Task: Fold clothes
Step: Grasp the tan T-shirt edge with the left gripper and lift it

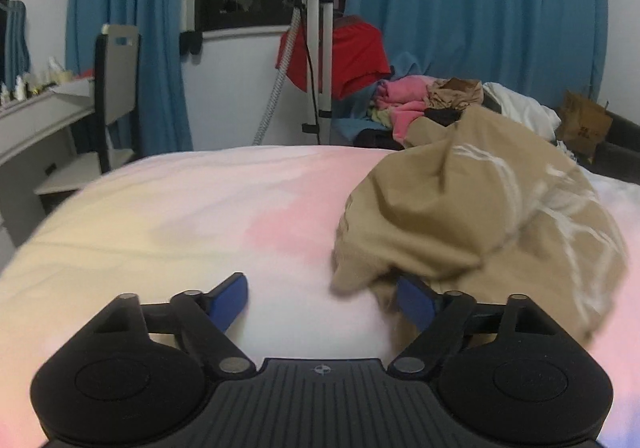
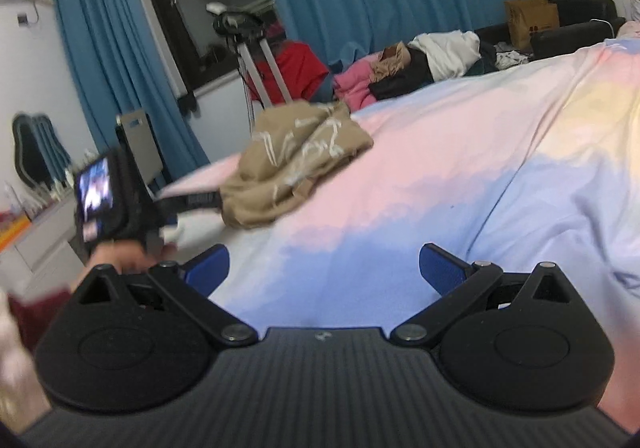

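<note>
A crumpled tan garment with white markings (image 1: pixel 480 215) lies in a heap on the pastel bedspread (image 1: pixel 180 215). My left gripper (image 1: pixel 320 300) is open, its right finger (image 1: pixel 416 302) touching the garment's near edge, nothing between the jaws. In the right wrist view the same garment (image 2: pixel 296 163) lies at the bed's left side, with the left gripper's body (image 2: pixel 120 195) beside it. My right gripper (image 2: pixel 324 272) is open and empty above the bedspread (image 2: pixel 440 175), well short of the garment.
A pile of pink, white, black and tan clothes (image 1: pixel 432 103) lies beyond the bed. A garment steamer stand (image 1: pixel 316 47) with a red garment stands by blue curtains. A desk and chair (image 1: pixel 116 87) are at left. A paper bag (image 2: pixel 530 19) sits far right.
</note>
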The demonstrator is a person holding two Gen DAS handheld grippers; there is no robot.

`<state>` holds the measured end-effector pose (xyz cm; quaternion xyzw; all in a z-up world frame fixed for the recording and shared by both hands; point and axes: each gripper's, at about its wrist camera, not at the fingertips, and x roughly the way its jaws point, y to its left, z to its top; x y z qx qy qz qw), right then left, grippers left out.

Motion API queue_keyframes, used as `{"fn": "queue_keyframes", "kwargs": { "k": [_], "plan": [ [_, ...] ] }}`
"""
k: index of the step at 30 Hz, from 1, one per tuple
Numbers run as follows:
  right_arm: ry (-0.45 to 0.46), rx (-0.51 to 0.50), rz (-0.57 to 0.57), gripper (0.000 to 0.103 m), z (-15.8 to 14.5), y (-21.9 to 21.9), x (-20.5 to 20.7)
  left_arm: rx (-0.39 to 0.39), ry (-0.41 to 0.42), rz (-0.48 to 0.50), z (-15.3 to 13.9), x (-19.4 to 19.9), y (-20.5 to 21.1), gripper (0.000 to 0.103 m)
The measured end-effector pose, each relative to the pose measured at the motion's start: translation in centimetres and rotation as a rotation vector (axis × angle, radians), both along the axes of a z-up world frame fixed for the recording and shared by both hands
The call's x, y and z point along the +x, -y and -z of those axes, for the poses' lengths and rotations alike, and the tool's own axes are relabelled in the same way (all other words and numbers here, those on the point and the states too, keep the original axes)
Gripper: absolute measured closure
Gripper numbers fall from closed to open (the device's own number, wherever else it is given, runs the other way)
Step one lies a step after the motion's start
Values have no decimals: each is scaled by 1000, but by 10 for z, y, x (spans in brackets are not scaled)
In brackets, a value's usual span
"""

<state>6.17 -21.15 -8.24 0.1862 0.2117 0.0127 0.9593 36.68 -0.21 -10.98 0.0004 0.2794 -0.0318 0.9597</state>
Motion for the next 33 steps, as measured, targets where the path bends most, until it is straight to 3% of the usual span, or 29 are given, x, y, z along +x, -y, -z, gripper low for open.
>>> {"fn": "queue_keyframes", "kwargs": {
  "k": [1,3,5,6,7,12,17,24,30,33],
  "plan": [
    [-12,3,-8,0,5,-1,6,-20,-6,4,2,12,-1,31],
    [-28,21,-21,0,15,-1,18,-73,5,19,1,26,-3,63],
    [-25,16,-29,0,20,-3,25,-140,8,30,-2,37,-6,87],
    [-20,6,-30,0,21,-4,27,-186,4,34,-6,39,-9,91],
    [-16,-2,-32,0,22,-6,28,-223,14,42,-12,36,-12,92],
    [26,-52,-29,0,16,-11,27,-257,108,97,-61,-7,-24,94],
    [99,-92,-6,0,0,-10,10,-266,168,172,-119,-89,-32,99],
    [197,-132,7,0,-28,-6,-32,-265,206,273,-186,-222,10,100],
    [229,-115,21,0,-51,4,-73,-361,225,294,-219,-314,25,100],
    [229,-106,17,0,-63,13,-87,-381,205,253,-215,-351,20,100]
  ]
}}
